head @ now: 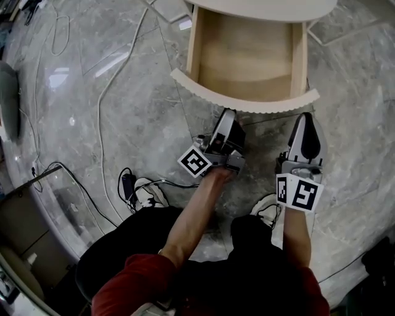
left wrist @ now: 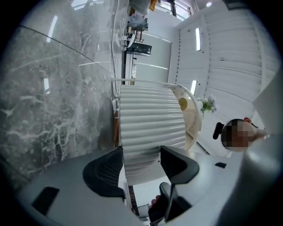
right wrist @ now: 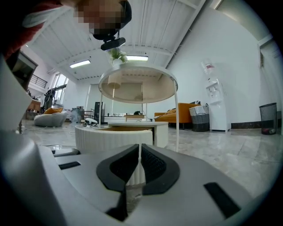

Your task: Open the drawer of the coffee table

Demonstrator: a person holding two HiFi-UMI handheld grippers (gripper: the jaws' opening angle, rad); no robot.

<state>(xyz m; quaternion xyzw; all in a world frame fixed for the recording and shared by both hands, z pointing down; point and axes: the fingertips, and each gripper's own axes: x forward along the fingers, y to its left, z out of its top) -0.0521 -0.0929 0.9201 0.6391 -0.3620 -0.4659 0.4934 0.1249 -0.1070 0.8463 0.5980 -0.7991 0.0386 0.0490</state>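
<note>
- Two grippers are held low over the grey marble floor (head: 92,74), in front of the low round desk (head: 265,7).
- The drawer (head: 247,62) is seen drawn well out from under the desk top, and its pale wooden inside is exposed.
- Its curved white ribbed front (head: 247,103) is turned toward the person.
- The left gripper (head: 227,115) is placed just before the middle of the ribbed front. Whether it touches cannot be told.
- In the left gripper view this gripper is seen rolled onto its side. Its jaws are released and spread wide. The ribbed front is framed in the gap, and neither pad is pressed on it.
- The right gripper (head: 307,118) is held near the right end of the ribbed front. Its jaws are clenched to a thin slit and nothing is grasped.
- Loose cables (head: 105,105) are strewn over the floor to the left.
- A small plant (right wrist: 116,55) is noted on the desk top in the right gripper view, and an orange sofa (right wrist: 183,112) far behind.
</note>
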